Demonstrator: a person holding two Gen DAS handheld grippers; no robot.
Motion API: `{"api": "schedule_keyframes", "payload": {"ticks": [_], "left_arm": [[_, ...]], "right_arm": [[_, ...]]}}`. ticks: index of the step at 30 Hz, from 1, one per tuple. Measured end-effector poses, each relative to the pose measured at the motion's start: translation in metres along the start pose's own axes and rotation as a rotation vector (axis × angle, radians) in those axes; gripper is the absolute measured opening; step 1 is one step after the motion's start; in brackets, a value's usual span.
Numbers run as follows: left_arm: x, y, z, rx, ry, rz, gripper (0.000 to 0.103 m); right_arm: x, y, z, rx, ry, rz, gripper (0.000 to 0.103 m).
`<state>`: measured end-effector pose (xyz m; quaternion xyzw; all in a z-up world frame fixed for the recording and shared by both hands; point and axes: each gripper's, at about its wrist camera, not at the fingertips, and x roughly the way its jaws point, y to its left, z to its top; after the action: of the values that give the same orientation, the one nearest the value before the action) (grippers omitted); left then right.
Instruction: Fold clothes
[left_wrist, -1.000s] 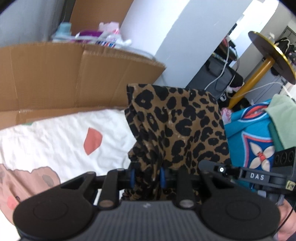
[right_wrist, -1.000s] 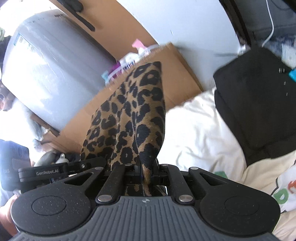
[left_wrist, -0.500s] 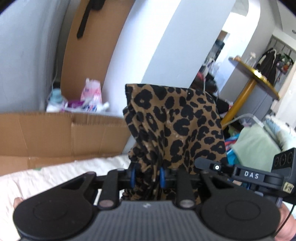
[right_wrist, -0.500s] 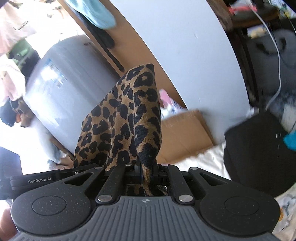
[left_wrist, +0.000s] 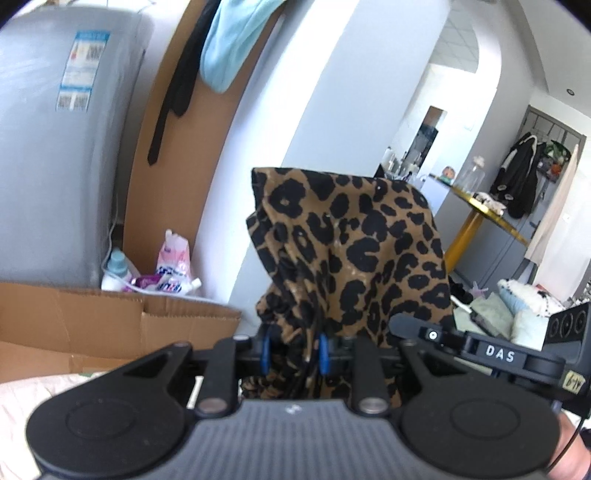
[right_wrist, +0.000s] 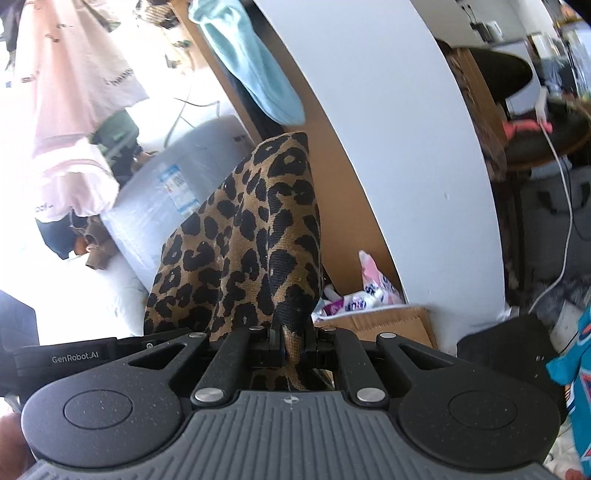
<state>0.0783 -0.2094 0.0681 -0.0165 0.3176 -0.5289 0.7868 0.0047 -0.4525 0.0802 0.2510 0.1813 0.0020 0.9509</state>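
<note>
- The leopard-print cloth (left_wrist: 351, 251) is a soft woven fabric, tan with black blotches; it is held up in the air in front of a white wall (left_wrist: 295, 110), bunched into folds that narrow toward each grip.
- The left gripper (left_wrist: 293, 350) is clamped narrow on a gathered wad of the cloth, which is squeezed between its blue-edged pads (left_wrist: 264, 352).
- The right gripper (right_wrist: 291, 345) pinches a thin, flat fold of the same cloth (right_wrist: 258, 240), its jaws nearly together around it.
- Both grippers have matte black plastic bodies with round discs and a ribbed grey plate.
- Below and left lies a creased brown cardboard box (left_wrist: 110, 325); glossy plastic bottles (left_wrist: 118, 271) and a pink packet (left_wrist: 173, 258) stand behind it.
- A pale blue towel (left_wrist: 229, 44) hangs limp above, beside a big smooth grey appliance (left_wrist: 55, 166).
</note>
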Motion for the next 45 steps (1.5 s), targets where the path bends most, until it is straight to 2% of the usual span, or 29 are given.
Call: {"api": "schedule_keyframes", "payload": {"ticks": [13, 22, 31, 36, 45], "left_arm": [[-0.052, -0.049, 0.021, 0.023, -0.103, -0.054, 0.025], [-0.062, -0.074, 0.019, 0.036, -0.131, -0.095, 0.025], [-0.048, -0.100, 0.012, 0.070, -0.116, -0.105, 0.026], [-0.035, -0.108, 0.002, 0.104, -0.107, -0.137, 0.026], [0.016, -0.085, -0.014, 0.098, -0.039, -0.148, 0.026]], "right_arm": [[-0.079, 0.049, 0.048, -0.123, -0.047, -0.001, 0.006], [-0.122, 0.063, 0.066, -0.181, -0.087, -0.021, 0.006], [-0.151, 0.045, 0.064, -0.168, -0.109, -0.038, 0.006], [-0.159, 0.025, 0.059, -0.149, -0.125, -0.054, 0.006], [-0.124, -0.012, 0.036, -0.123, -0.103, -0.118, 0.006]]}}
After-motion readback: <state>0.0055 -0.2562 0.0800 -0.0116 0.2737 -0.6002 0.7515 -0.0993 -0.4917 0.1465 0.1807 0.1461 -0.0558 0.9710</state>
